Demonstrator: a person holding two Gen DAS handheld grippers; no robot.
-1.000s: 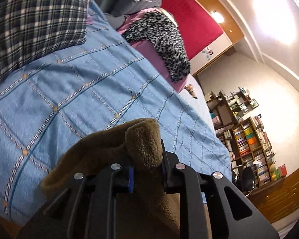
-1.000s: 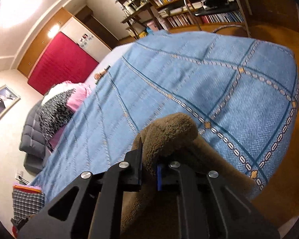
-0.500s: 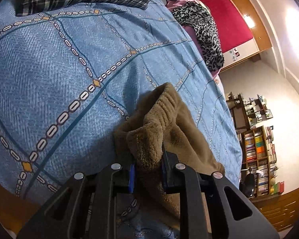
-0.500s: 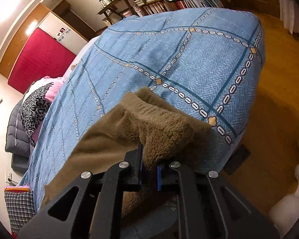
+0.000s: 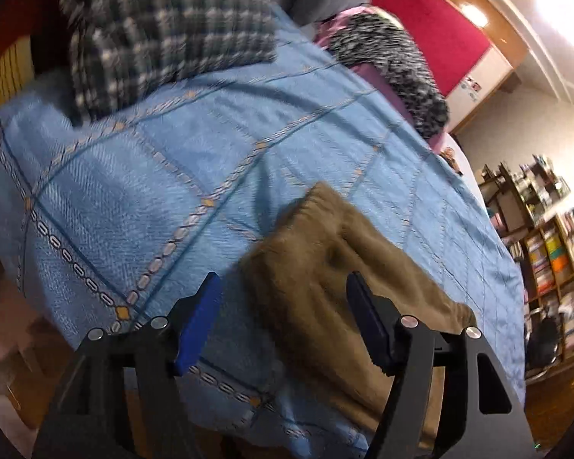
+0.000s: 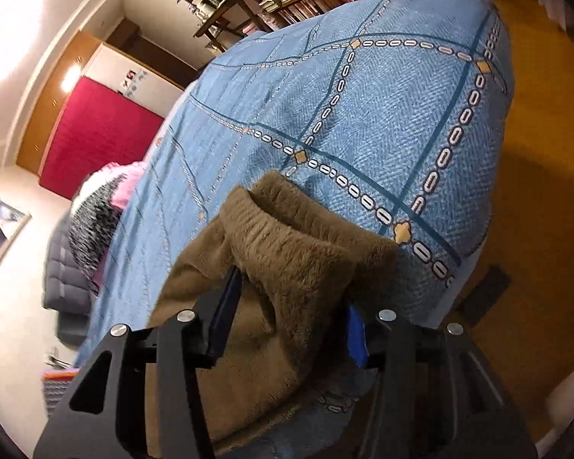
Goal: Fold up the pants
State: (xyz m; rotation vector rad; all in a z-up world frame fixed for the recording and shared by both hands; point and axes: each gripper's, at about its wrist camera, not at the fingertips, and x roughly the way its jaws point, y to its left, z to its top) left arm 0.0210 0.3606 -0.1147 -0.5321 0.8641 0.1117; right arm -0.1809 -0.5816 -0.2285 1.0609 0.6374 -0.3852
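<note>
1. Pants lie on the bedspread, near its near edge; part of them hangs over that edge.
2. Left gripper: jaws opening, one finger on each side of the pants' near corner, pads clear of the fabric.
3. Right gripper: jaws opening, the waistband fold between the fingers.
4. Plaid cloth lies on the bedspread behind the pants, toward the left in the left wrist view.
5. Spotted garment lies at the far side of the bed, well apart from the pants.
6. Bookshelves stand beyond the bed, at the right of that view.
7. Floor lies right of the bed in the right wrist view.
</note>
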